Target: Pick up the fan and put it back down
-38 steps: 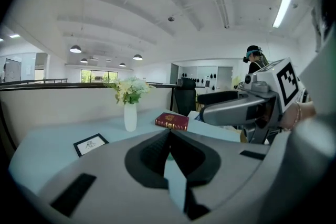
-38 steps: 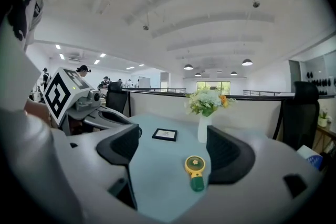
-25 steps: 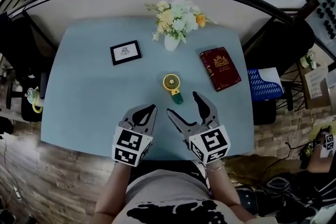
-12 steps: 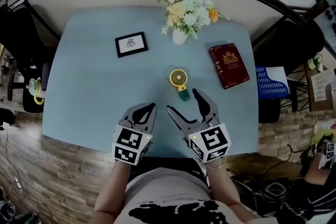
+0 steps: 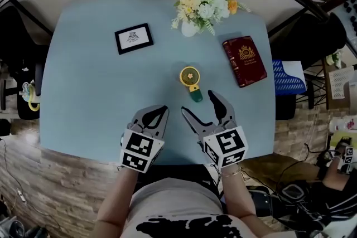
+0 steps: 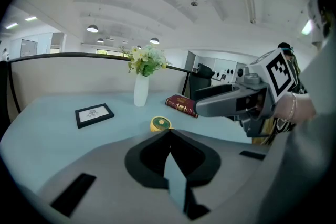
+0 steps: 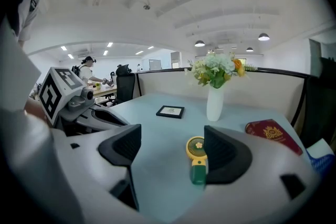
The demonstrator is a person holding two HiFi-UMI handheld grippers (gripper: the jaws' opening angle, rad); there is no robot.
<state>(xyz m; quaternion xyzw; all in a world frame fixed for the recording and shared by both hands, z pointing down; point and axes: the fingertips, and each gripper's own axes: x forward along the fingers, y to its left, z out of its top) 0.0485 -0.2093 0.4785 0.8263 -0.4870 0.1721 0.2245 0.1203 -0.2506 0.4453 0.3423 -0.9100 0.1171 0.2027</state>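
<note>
One fan (image 5: pixel 191 79), one red book (image 5: pixel 245 61), one frame (image 5: pixel 134 38), one vase (image 5: pixel 189 28). Left claw (image 5: pixel 159 111) pinched closed; right claw (image 5: pixel 198 104) wide, just narrowing, empty.

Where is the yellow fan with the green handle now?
In the head view the yellow fan lies mid-table, just ahead of the right tongs, with the white flower vase beyond and the dark red book rightward.

left gripper (image 5: pixel 162 111): jaws together | right gripper (image 5: pixel 197 102): jaws apart, just closing a little (gripping nothing) | both angled downward
</note>
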